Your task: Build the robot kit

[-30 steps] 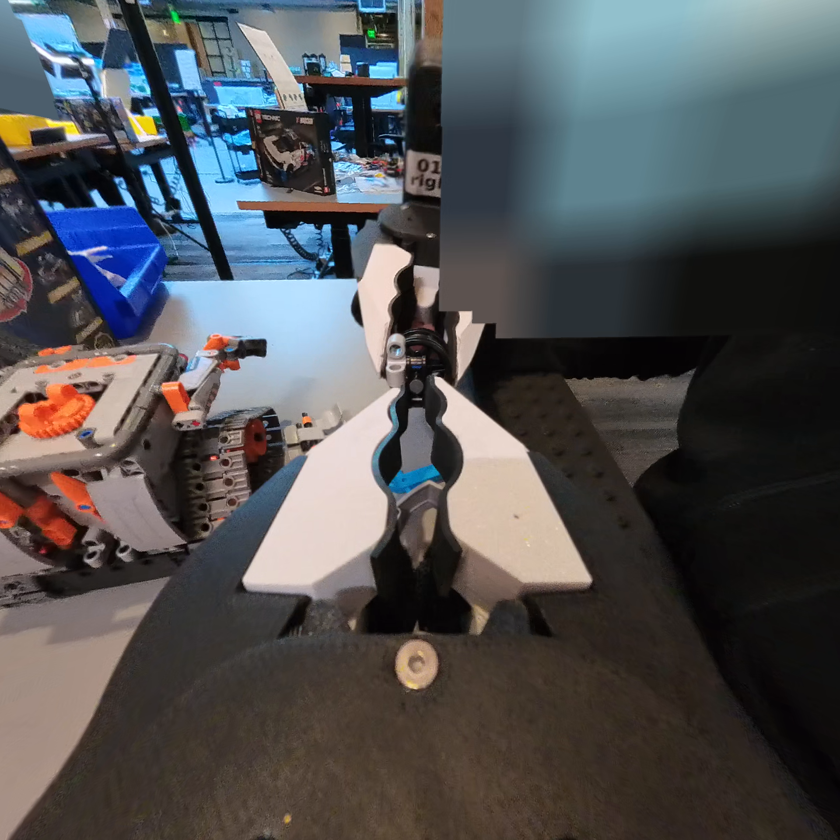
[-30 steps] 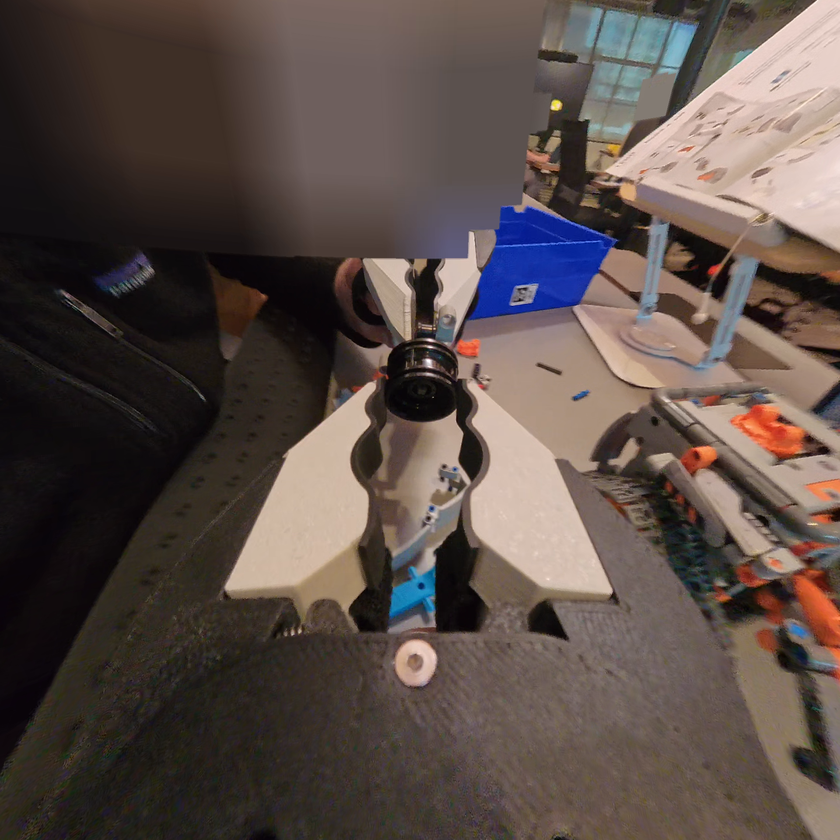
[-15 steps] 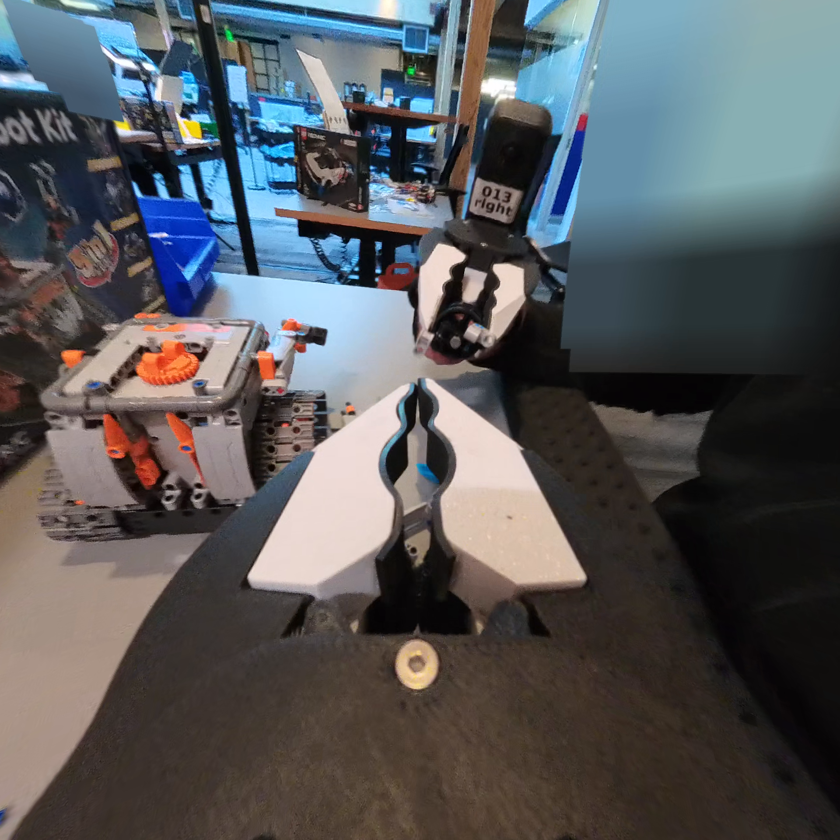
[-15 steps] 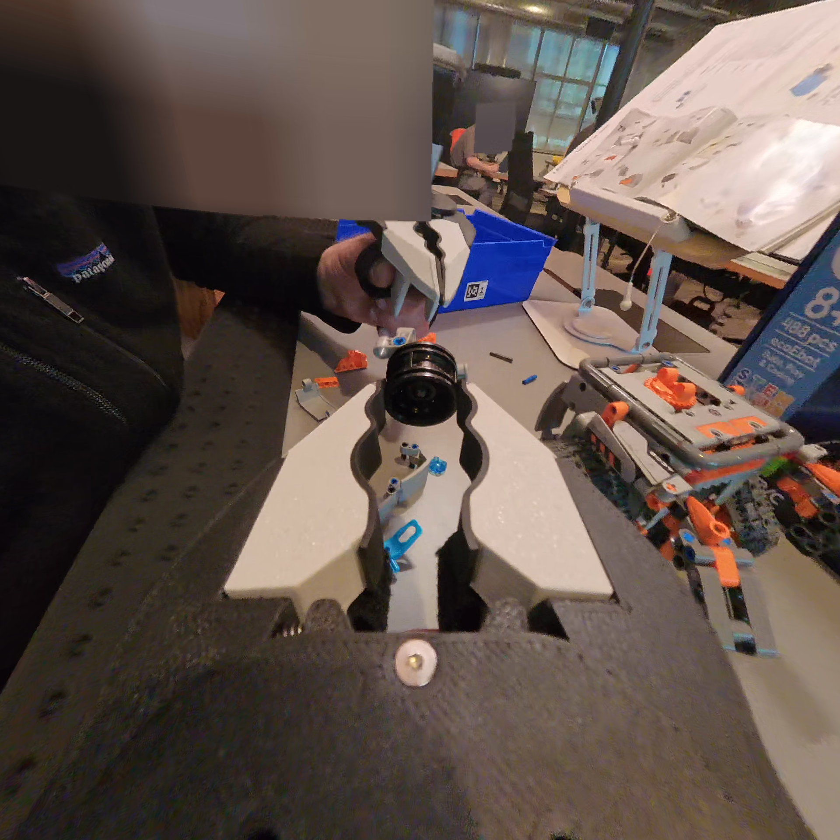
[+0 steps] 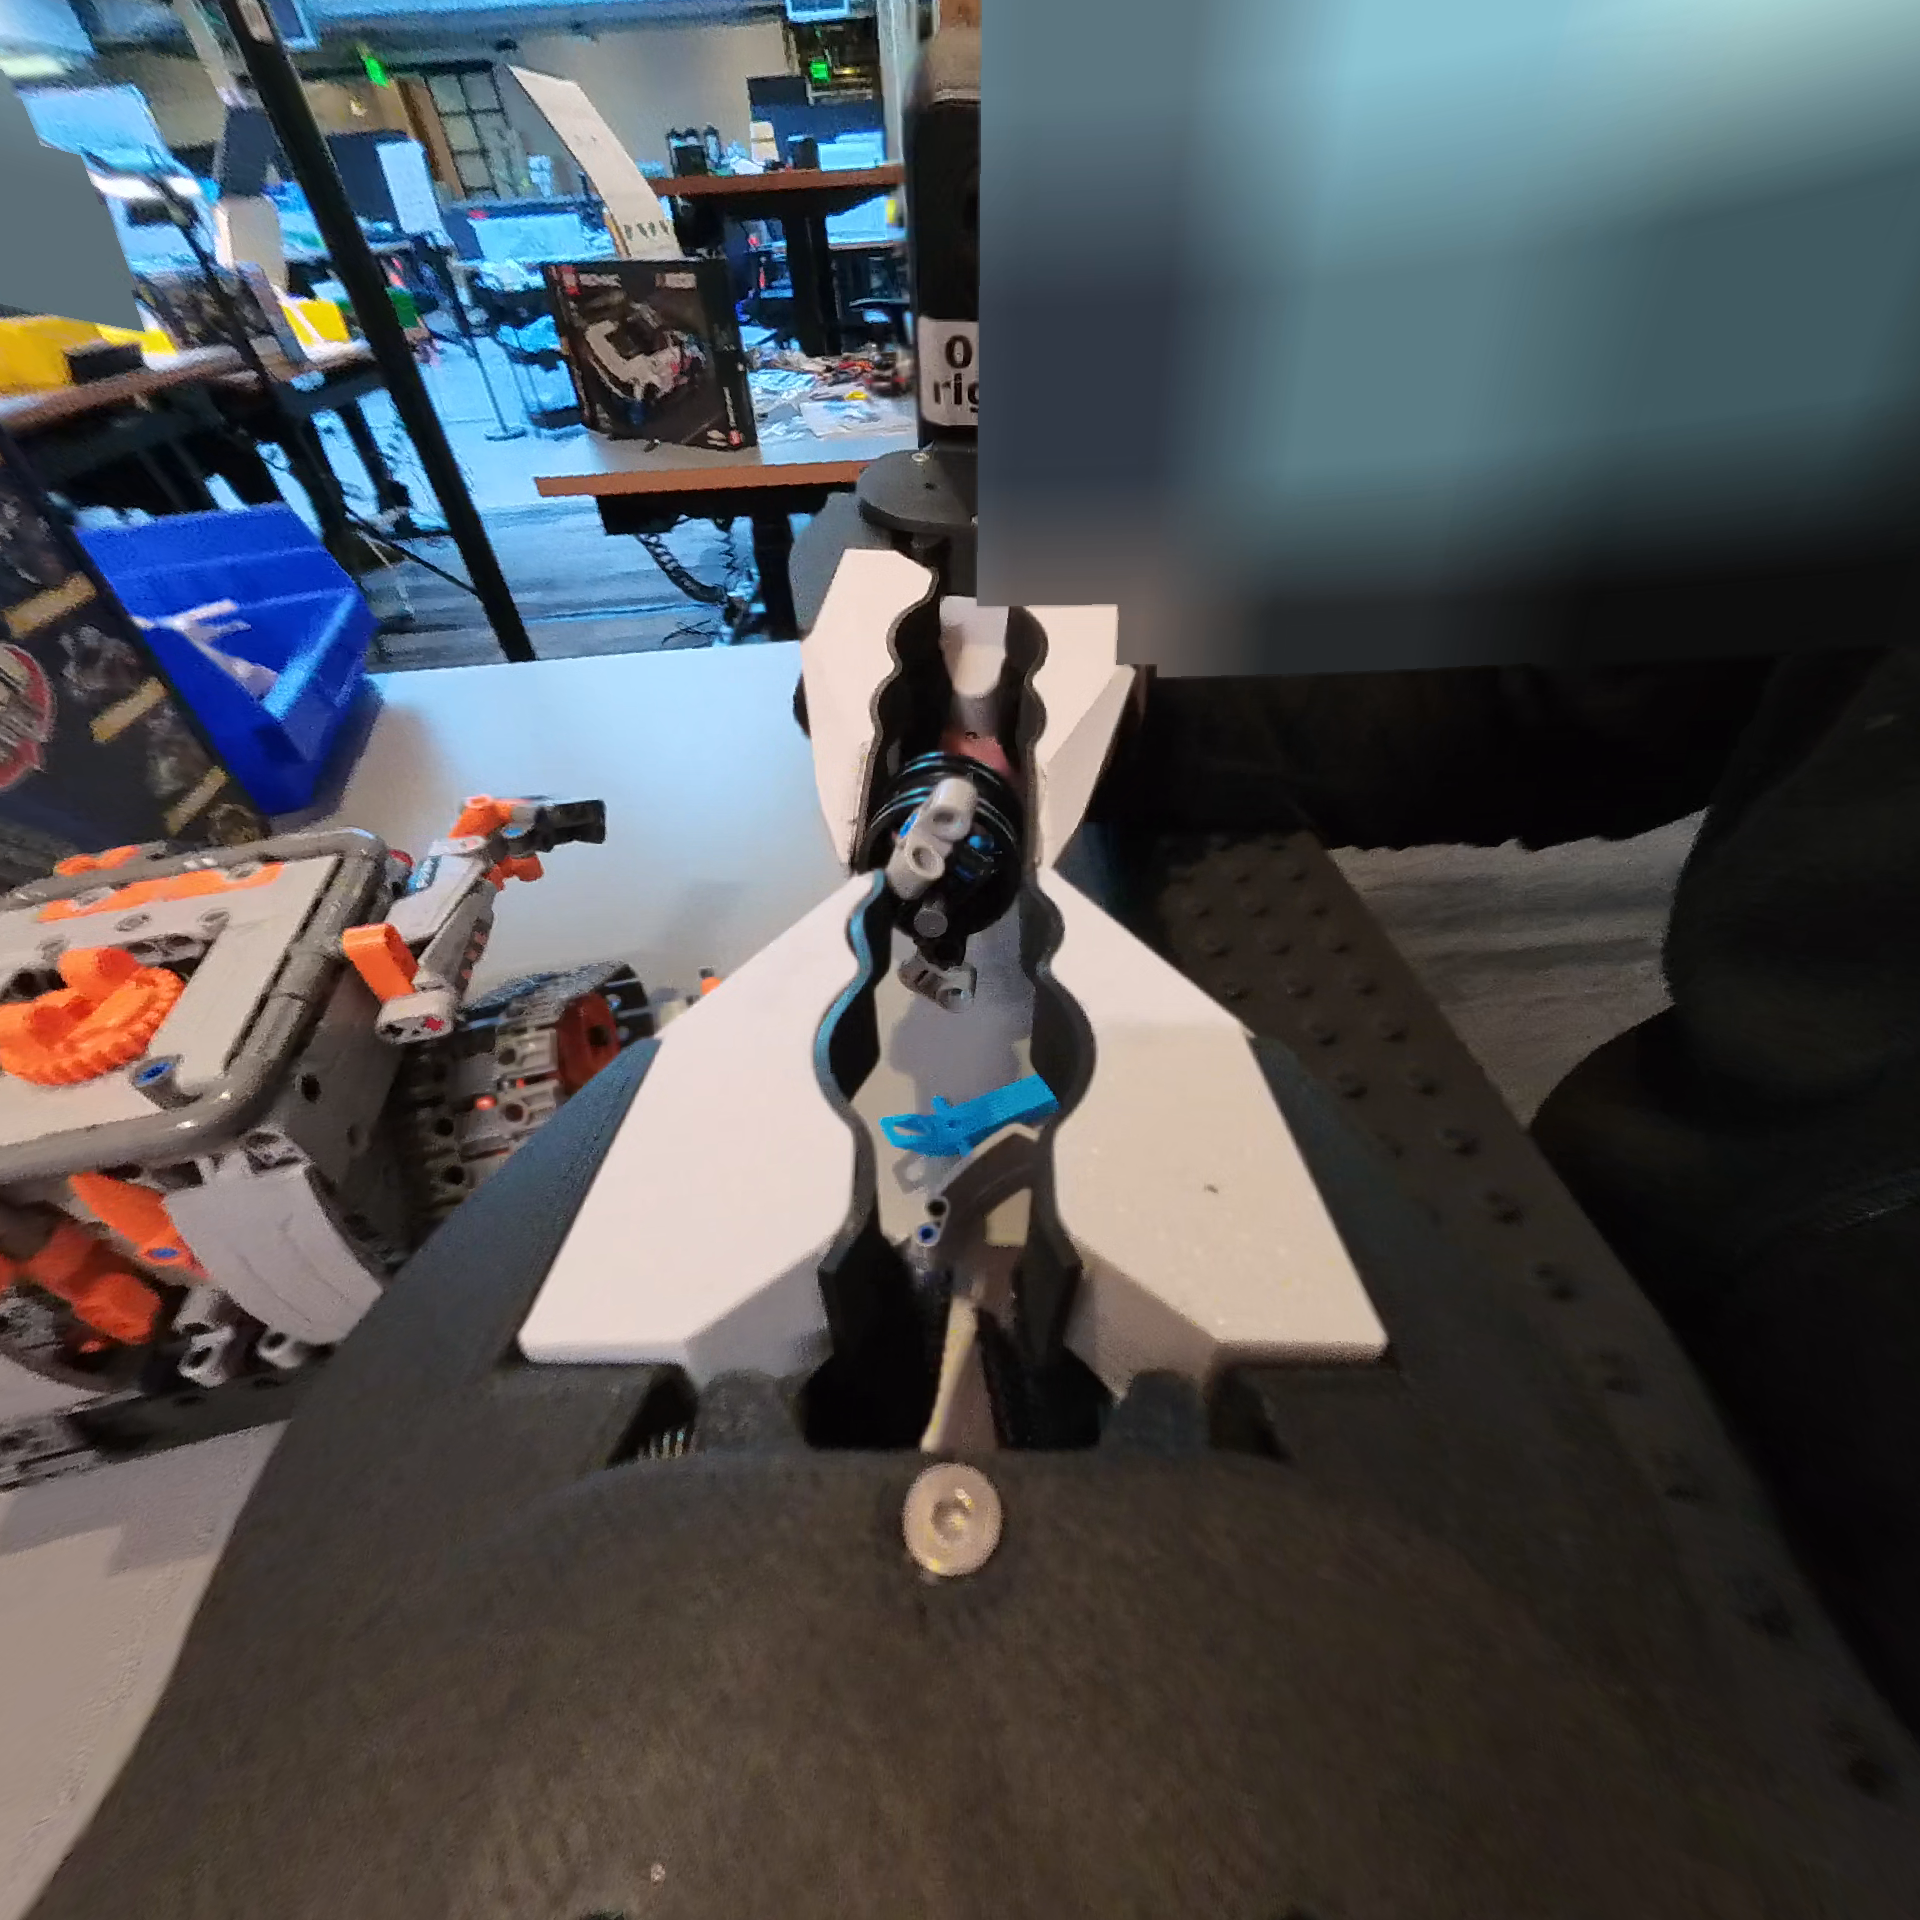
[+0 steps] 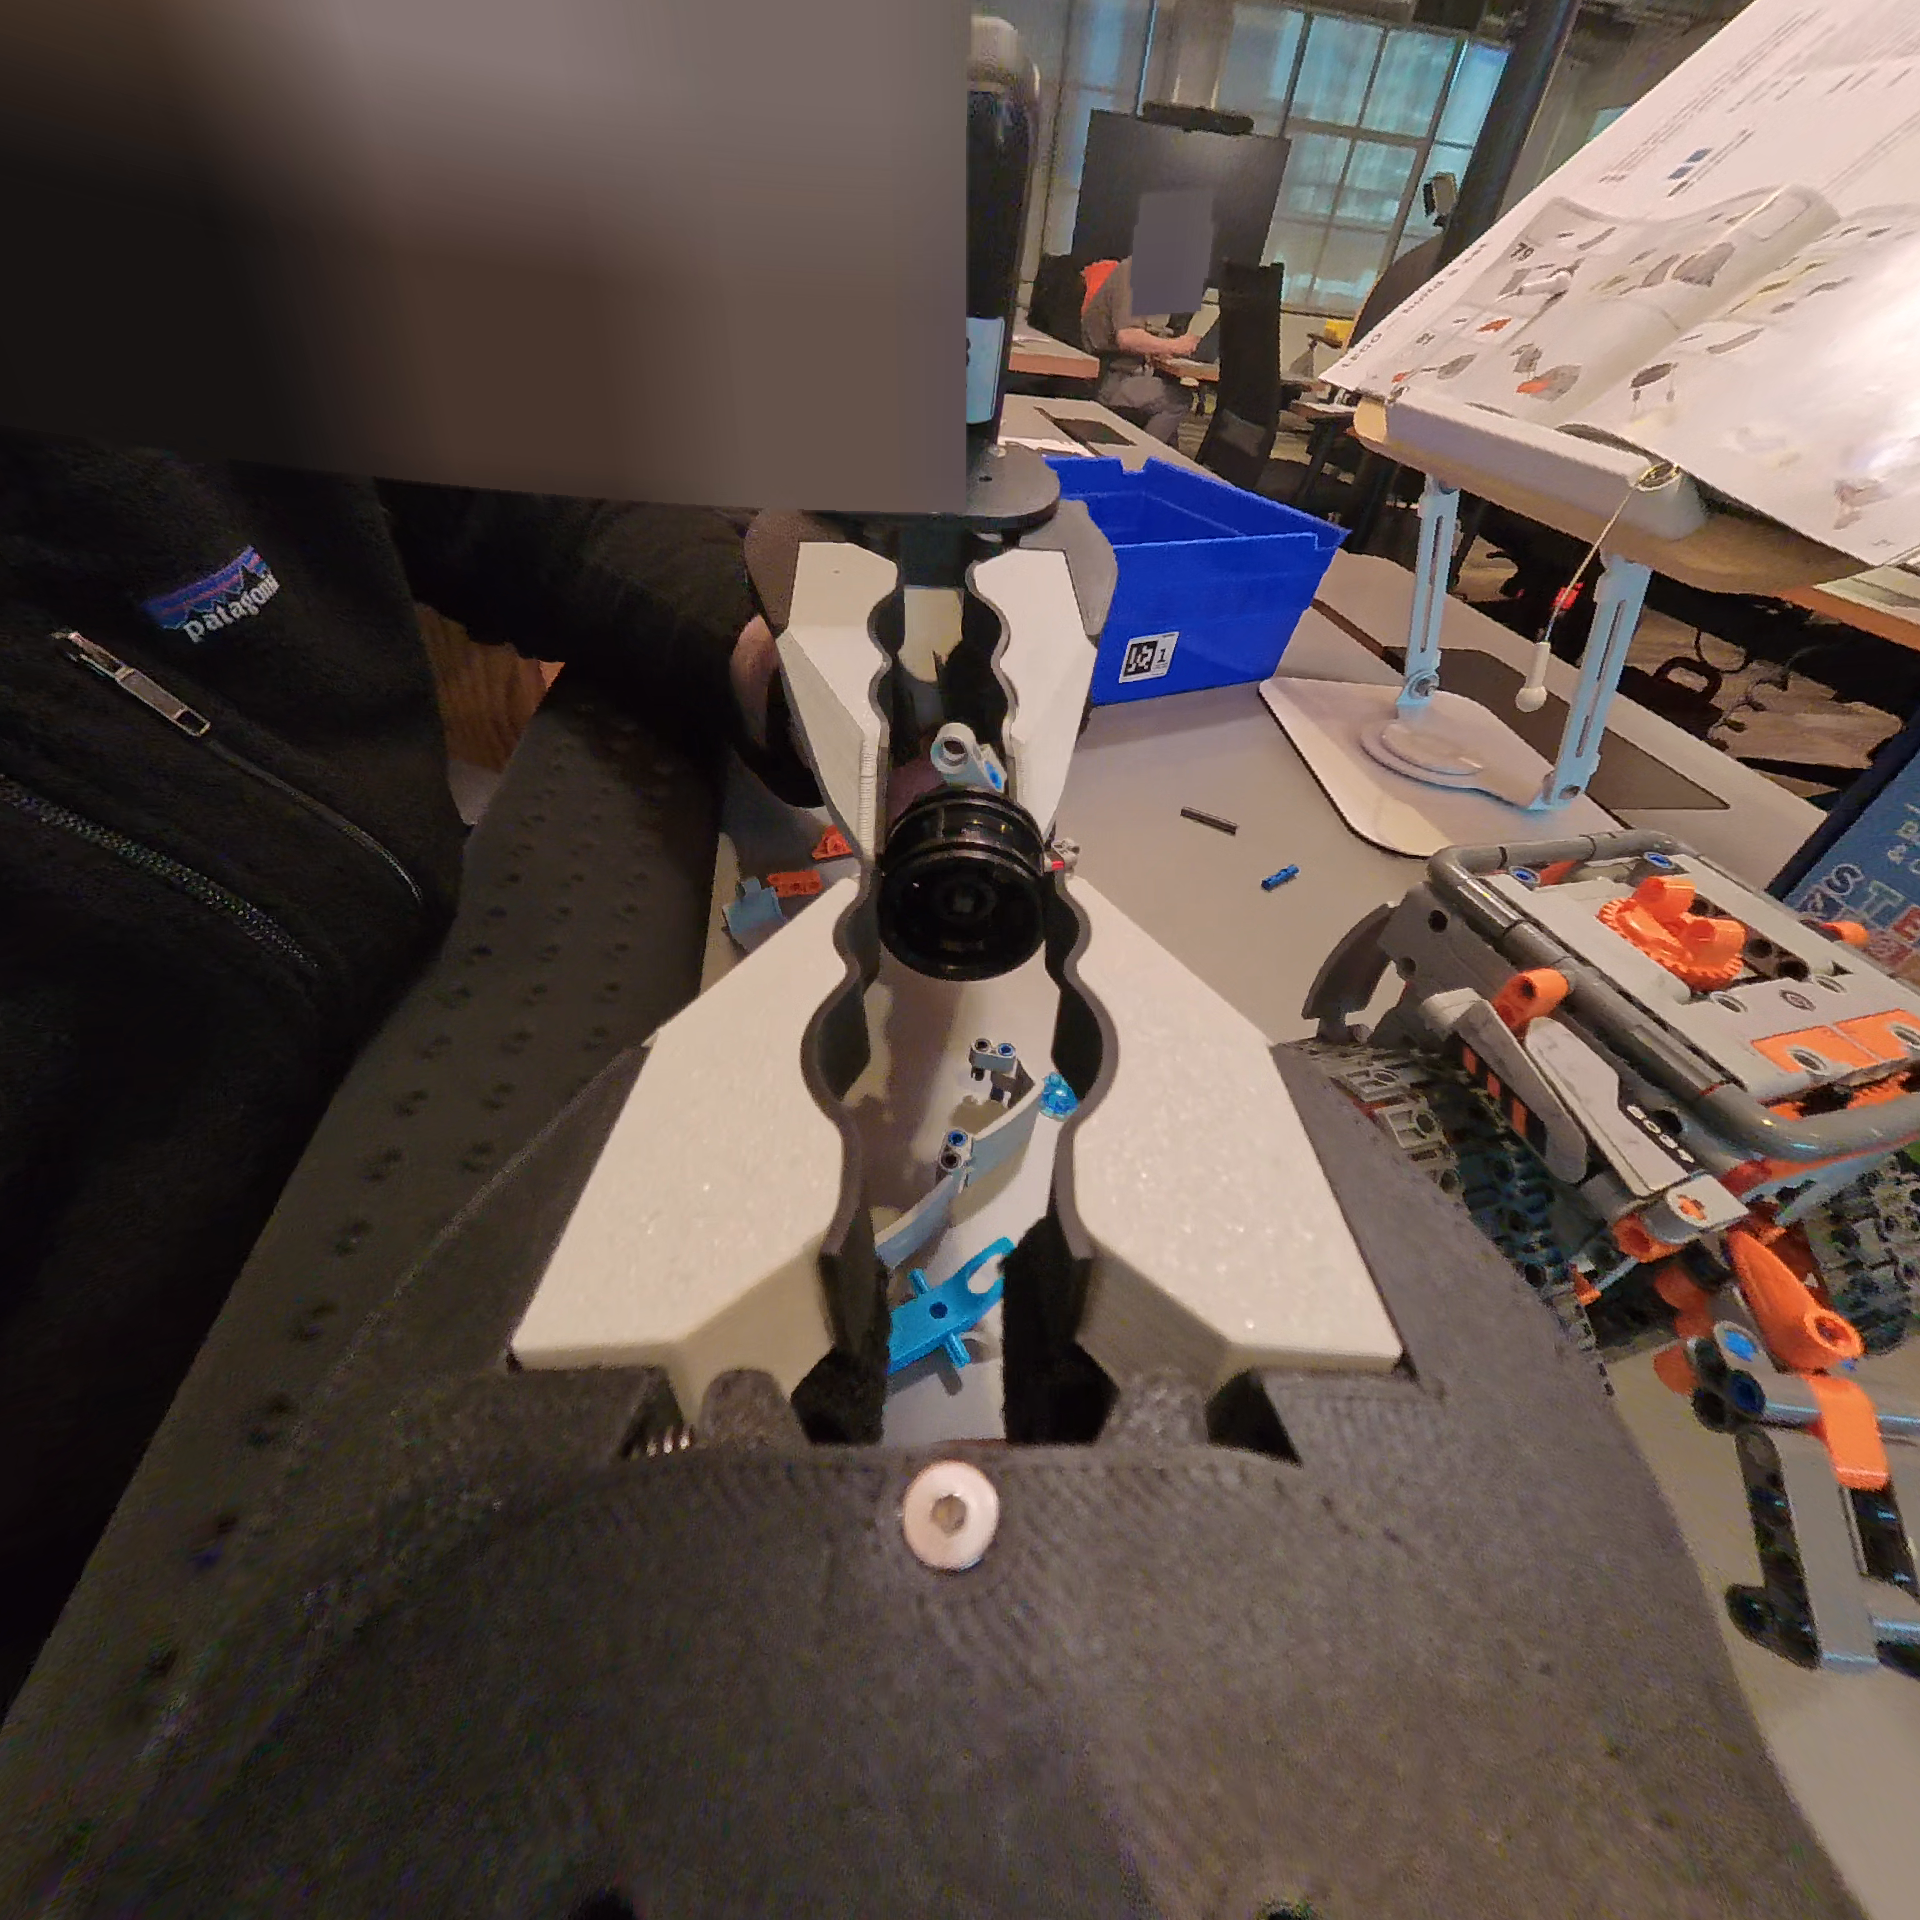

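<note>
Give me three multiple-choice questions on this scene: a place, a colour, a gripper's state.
1. In the right wrist view, the brick model sits: A) right of the right gripper B) left of it C) in a bin.
2. The wheel is: A) orange B) black C) white.
3. The right gripper is: A) open, empty B) shut on a pin C) shut on the wheel.
Answers: 1 A, it fills the right edge; 2 B, its ribbed rim is black; 3 C, the wheel sits clamped at its tips.
</note>
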